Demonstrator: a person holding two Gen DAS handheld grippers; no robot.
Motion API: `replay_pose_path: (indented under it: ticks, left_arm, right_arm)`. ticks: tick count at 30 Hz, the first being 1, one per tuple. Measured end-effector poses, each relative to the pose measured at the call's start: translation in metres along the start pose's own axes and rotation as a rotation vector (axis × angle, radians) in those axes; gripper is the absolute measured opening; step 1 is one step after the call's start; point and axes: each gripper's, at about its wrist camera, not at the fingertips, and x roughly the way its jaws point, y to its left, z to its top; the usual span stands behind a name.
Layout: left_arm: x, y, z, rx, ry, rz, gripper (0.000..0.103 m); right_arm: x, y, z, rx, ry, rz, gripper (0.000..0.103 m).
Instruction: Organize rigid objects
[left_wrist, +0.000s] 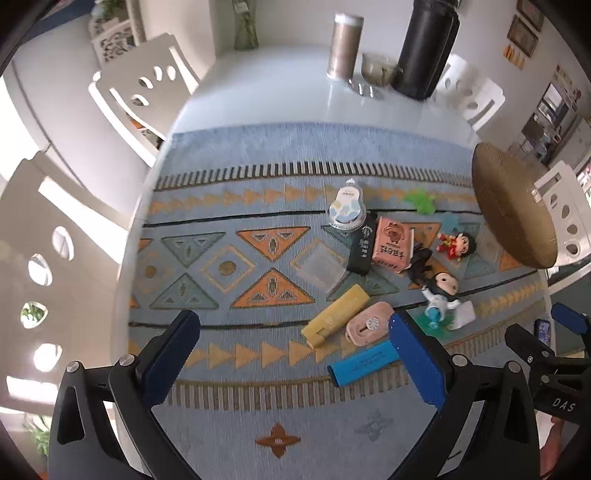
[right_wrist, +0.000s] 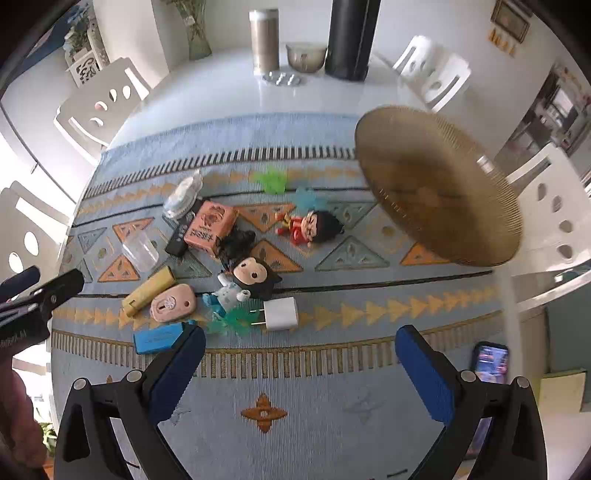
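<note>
Both tongs empty. Left tongs (left_wrist: 295, 354) spread wide, hovering over the near-left of the mat; right tongs (right_wrist: 301, 369) also spread wide, over the near edge, nothing between the pads on either.

Progress, as I read it: basically not begun. The woven tray (right_wrist: 436, 184) at far right looks bare (brown, round, ribbed, shallow; its far rim is out of clear view), and every loose item sits on the patterned mat (right_wrist: 295, 435) on the desk (right_wrist: 229, 92).

What's left, near to far:
- blue box (right_wrist: 157, 338), flat matte rectangle, just left of the right tongs' left pad
- white charger (right_wrist: 280, 314), glossy cube with 2 metal prongs, resting on a teal spiky plastic piece (right_wrist: 231, 321)
- pink oval gadget (right_wrist: 173, 303), smooth, with a small dial, beside the yellow bar (right_wrist: 147, 291) (matte, stick-shaped)
- big-headed figurine (right_wrist: 251, 277), hard plastic, lying down, white body
- clear cup (right_wrist: 140, 251), thin and transparent, on its side
- black slim bar (left_wrist: 364, 245), touching the salmon carton (right_wrist: 210, 225) (printed card, boxy)
- red figurine (right_wrist: 314, 225), black hair, lying flat
- tape-dispenser-shaped clear case (left_wrist: 345, 210), rounded
- green spiky piece (right_wrist: 273, 179), farthest out

Pile is tightly packed in the middle, so the outer items (charger, blue box) look easiest to grab. Cylinders and a bowl at the far desk edge seem unrelated.
</note>
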Motion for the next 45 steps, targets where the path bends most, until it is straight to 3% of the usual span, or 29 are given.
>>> replay_pose_path:
  ticks: [4, 10, 22, 39, 45]
  left_arm:
    - [-0.015, -0.005, -0.009, -0.012, -0.010, -0.006, 0.102]
    - [-0.037, -0.020, -0.025, -0.031, -0.042, 0.014, 0.102]
    - [-0.040, -0.024, -0.033, -0.047, -0.045, 0.030, 0.102]
    - [-0.024, -0.016, -0.025, -0.036, -0.022, 0.013, 0.102]
    - [0.004, 0.016, -0.021, -0.053, 0.030, 0.038, 0.102]
  right_arm:
    - [-0.019, 0.006, -0.006, -0.030, -0.017, -0.010, 0.103]
    - [-0.033, 0.006, -0.013, -0.053, -0.031, 0.047, 0.103]
    - [-0.040, 0.007, -0.015, -0.092, -0.052, 0.046, 0.103]
    - [-0.027, 0.011, -0.011, -0.085, -0.023, 0.035, 0.103]
    - [-0.005, -0.012, -0.011, -0.010, 0.029, 0.057, 0.103]
